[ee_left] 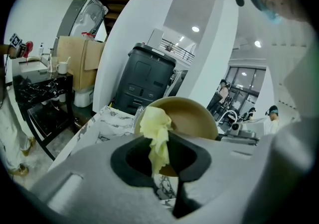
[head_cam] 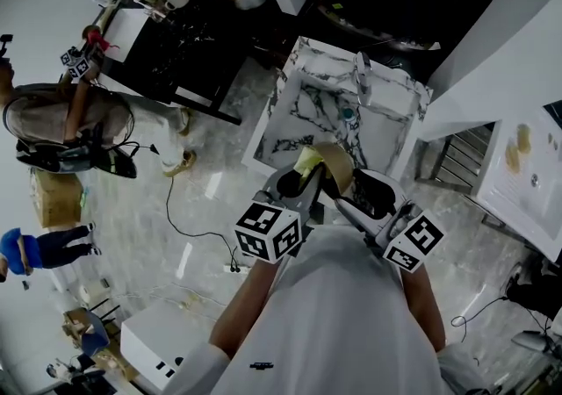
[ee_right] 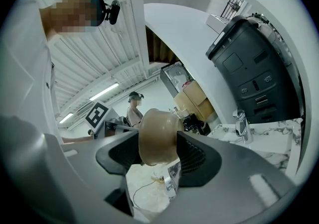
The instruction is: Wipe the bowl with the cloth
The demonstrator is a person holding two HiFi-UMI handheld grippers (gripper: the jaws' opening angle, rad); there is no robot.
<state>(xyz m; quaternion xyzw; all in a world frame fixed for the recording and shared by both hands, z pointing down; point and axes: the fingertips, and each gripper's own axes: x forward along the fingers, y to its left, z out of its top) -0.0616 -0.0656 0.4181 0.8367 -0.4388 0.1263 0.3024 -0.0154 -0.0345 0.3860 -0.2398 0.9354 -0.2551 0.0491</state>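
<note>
Left gripper view shows our left tongs (ee_left: 160, 154) clamped on the yellow cloth (ee_left: 156, 127), at ten o'clock of the tan bowl (ee_left: 192, 116); our right tongs (ee_right: 160, 154) grip that bowl above the marble desk (head_cam: 285, 125).

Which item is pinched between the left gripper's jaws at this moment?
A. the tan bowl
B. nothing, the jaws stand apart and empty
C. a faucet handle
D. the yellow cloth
D: the left gripper view shows the left gripper shut on the yellow cloth, which hangs bunched between its jaws, while the tan bowl is clamped in the right gripper.
</note>
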